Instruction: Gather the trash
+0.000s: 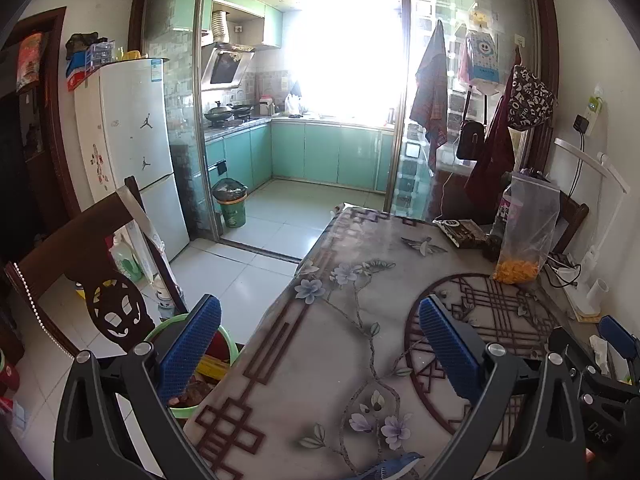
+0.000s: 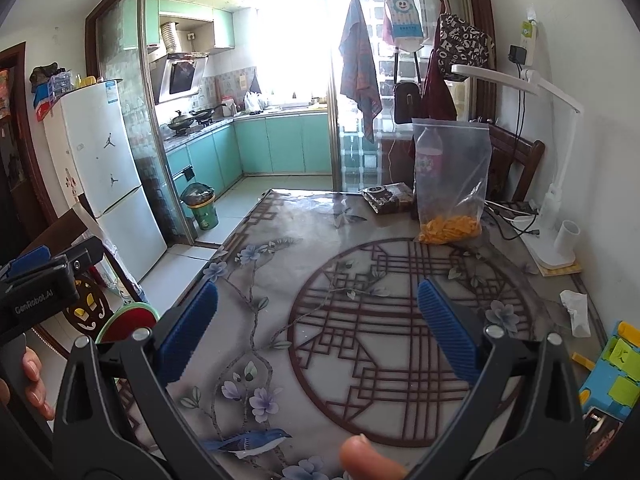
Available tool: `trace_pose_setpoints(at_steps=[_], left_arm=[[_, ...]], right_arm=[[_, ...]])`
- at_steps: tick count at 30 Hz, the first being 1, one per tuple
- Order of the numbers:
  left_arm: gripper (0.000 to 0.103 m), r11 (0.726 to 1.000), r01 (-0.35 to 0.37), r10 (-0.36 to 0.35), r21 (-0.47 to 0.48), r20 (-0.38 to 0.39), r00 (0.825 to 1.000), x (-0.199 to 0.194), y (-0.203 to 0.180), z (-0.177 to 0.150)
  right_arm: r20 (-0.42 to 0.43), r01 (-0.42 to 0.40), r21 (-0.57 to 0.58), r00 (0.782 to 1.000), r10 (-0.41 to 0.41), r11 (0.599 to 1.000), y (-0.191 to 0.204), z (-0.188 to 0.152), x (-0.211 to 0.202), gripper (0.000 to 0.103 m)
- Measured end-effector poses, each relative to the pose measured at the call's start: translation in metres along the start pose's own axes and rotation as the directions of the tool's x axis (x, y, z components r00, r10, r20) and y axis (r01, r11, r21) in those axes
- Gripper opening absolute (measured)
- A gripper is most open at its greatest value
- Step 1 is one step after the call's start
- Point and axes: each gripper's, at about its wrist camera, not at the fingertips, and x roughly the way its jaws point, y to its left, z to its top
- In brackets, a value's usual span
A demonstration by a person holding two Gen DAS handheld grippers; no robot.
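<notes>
Left gripper (image 1: pixel 320 344): blue ribbed fingers (image 1: pixel 192 348) spread wide, nothing held or touched between them; it is held over the left edge of the table (image 1: pixel 340 320), one finger above the green bin (image 1: pixel 176 410) on the floor, the other above the patterned tablecloth. Right gripper (image 2: pixel 318 332): fingers (image 2: pixel 446 330) likewise wide apart, nothing gripped, held over the round lattice motif in the middle of the table (image 2: pixel 280 280). Trash: a crumpled white tissue (image 2: pixel 576 312) is seen on the table near the right edge, well to the right of the right gripper's fingers and untouched; in the left view the same tissue (image 1: pixel 600 348) appears just beside the right gripper's blue finger at the frame edge. Green bin: placed on the floor against the table's left side, beside a dark wooden chair (image 1: pixel 80 248); contents are partly hidden by the left finger, red and yellow items are made out. Other table items, all at the far right end and well apart from both grippers: a clear zip bag (image 2: pixel 452 184) with orange pieces at its bottom, standing upright; a bottle behind it, seen through the plastic; a dark packet (image 2: pixel 388 198) lying flat just left of the bag; a white desk lamp (image 2: pixel 556 216) with cables at its base. A blue and green toy (image 2: pixel 612 376) is seen at the near right corner. A second bin (image 2: pixel 202 206) stands on the kitchen floor beyond the fridge (image 2: pixel 104 176).
</notes>
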Motion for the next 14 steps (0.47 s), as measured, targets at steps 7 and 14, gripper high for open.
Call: trace_pose_setpoints(at_steps=[7,14], left_arm=[[0.095,0.999,0.03,-0.03,0.023,-0.026,0.999,0.019,-0.015,-0.002],[0.095,0.992,0.064,-0.043,0.107,-0.188,0.981,0.109,-0.05,-0.05]], right_arm=[[-0.037,0.019,0.003,0.999,-0.019,1.0,-0.011,-0.004,0.016,0.098],[-0.179,0.137,0.038,0.975,-0.128,0.99,-0.061,-0.046,0.063,0.098]])
